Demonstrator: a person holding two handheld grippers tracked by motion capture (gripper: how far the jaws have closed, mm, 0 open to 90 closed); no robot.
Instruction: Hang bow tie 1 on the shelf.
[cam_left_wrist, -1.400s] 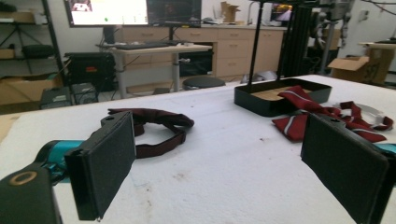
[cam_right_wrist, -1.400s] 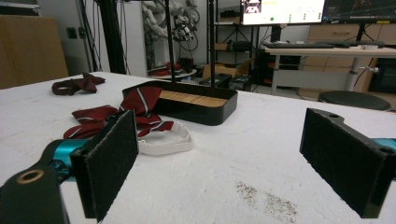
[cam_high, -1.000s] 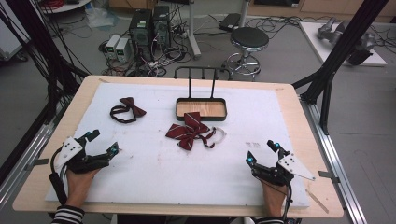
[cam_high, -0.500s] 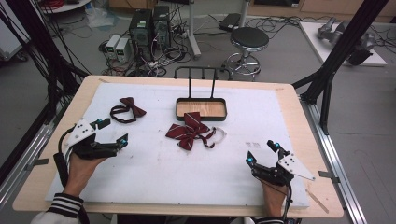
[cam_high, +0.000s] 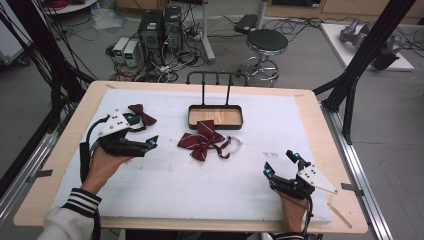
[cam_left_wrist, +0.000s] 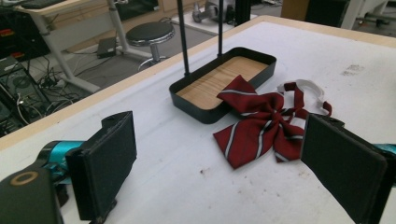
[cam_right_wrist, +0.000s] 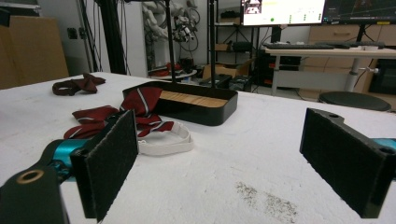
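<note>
The left tool (cam_high: 142, 134) is hovering over the left part of the bench (cam_high: 60, 165) with its jaws standing wide and nothing between them. In the left gripper view its two black pads (cam_left_wrist: 105, 163) are framing the striped bow tie (cam_left_wrist: 261, 126), which is lying flat ahead of them, apart from both. In the high view the tool is sitting just beside the plain dark red bow tie (cam_high: 141, 113), whose near end its grey plate is partly covering; whether they are touching I cannot tell.

The striped bow tie (cam_high: 204, 143) is lying near the middle of the white mat (cam_high: 200, 185), one wing leaning on the near wall of the black tray (cam_high: 191, 116), with its white strap (cam_high: 235, 145) curling off to the right. The tray is showing a wooden floor, and two thin black posts are rising from its far edge.

The right tool (cam_high: 281, 164) is resting low near the front right of the mat, well apart from the ties, its jaws also spread wide and holding nothing.
</note>
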